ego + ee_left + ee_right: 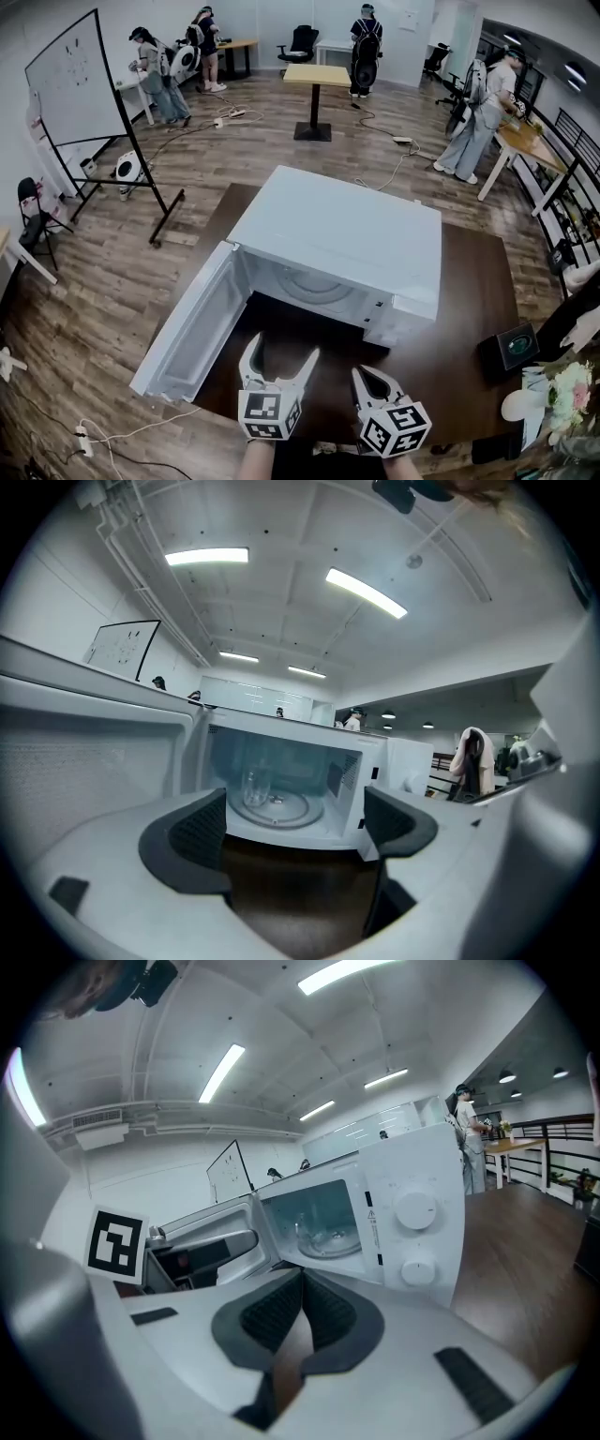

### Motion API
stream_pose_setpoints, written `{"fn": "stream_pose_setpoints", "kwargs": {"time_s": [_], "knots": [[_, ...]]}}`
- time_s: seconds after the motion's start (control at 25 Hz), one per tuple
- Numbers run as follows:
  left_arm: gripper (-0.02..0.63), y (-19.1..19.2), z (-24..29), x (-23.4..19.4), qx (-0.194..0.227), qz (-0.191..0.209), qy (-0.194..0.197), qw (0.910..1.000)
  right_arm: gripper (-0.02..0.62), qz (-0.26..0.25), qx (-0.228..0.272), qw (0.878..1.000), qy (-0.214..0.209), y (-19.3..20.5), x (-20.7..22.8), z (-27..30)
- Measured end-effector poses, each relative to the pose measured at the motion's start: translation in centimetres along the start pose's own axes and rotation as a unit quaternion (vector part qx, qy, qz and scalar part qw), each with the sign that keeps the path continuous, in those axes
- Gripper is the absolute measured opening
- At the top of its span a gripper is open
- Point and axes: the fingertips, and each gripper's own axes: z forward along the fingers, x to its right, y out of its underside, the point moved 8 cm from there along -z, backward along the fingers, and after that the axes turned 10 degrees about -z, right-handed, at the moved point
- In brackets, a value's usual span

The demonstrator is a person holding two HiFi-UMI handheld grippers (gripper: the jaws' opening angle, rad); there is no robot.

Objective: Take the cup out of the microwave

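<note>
A white microwave (337, 230) stands on a dark brown table (469, 281), its door (192, 323) swung wide open to the left. In the left gripper view a clear glass cup (255, 787) stands upright on the turntable at the left of the cavity. My left gripper (281, 349) hangs in front of the opening with jaws open and empty (295, 832), well short of the cup. My right gripper (371, 375) is beside it, in front of the control panel, jaws shut on nothing (302, 1312). The cup (302, 1229) shows faintly in the right gripper view.
A black box (514, 347), a white object (517, 405) and flowers (567, 389) sit at the table's right edge. The microwave's two knobs (415, 1211) face me. A whiteboard (80, 80), other tables and several people stand farther off.
</note>
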Motion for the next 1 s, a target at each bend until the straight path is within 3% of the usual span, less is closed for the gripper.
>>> {"fn": "stream_pose_setpoints", "kwargs": {"time_s": [1.0], "knots": [[0.436, -0.6, 13.3, -5.9, -0.031, 0.016, 0.023, 0.9991, -0.006, -0.007, -0.028, 1.0, 0.009, -1.0, -0.4, 6.4]]}}
